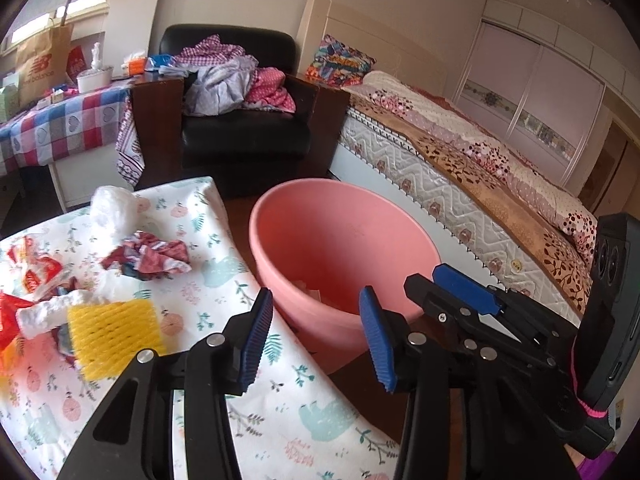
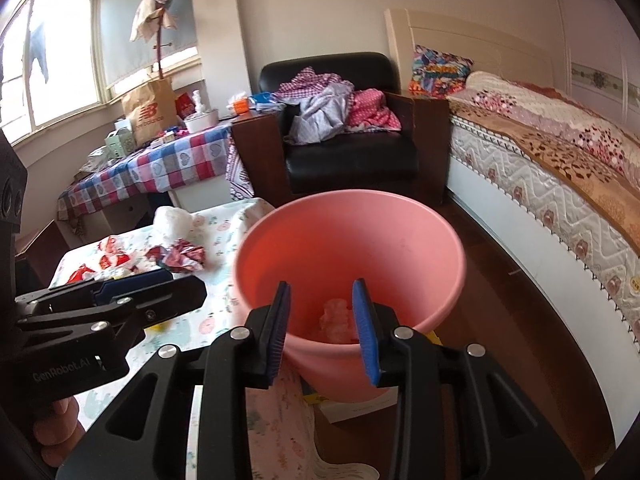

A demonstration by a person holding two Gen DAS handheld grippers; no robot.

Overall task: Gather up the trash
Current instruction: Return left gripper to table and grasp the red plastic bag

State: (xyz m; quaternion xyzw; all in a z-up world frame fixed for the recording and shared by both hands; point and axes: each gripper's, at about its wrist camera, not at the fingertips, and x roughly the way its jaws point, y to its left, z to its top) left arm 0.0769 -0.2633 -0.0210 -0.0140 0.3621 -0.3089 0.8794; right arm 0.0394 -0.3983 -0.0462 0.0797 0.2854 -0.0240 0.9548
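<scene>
Closest to the viewer, the left gripper [image 1: 316, 338] has its blue-padded jaws spread apart with nothing between them, poised above the edge of a low table [image 1: 280, 392] covered in a floral cloth. Just to its right, the right gripper [image 2: 322, 330] also stands parted and empty, aimed into a pink bucket [image 2: 400, 248] that sits on the dark wooden floor right beside the table. Pale crumpled trash [image 2: 338, 320] lies at the bottom of the bucket.

On the tablecloth, more rubbish is scattered: a yellow foam net [image 1: 114, 336] nearest, a white foam piece [image 1: 44, 314] touching it, red wrappers [image 1: 38, 276] at the left edge, a crumpled patterned wrapper [image 1: 154, 258] further on, and a wad of clear plastic [image 1: 112, 204] near the far corner.

Beyond these stands a black armchair [image 1: 240, 140] heaped with clothes, a checked side table [image 1: 60, 128] to its left, and a bed [image 1: 480, 168] along the right wall.
</scene>
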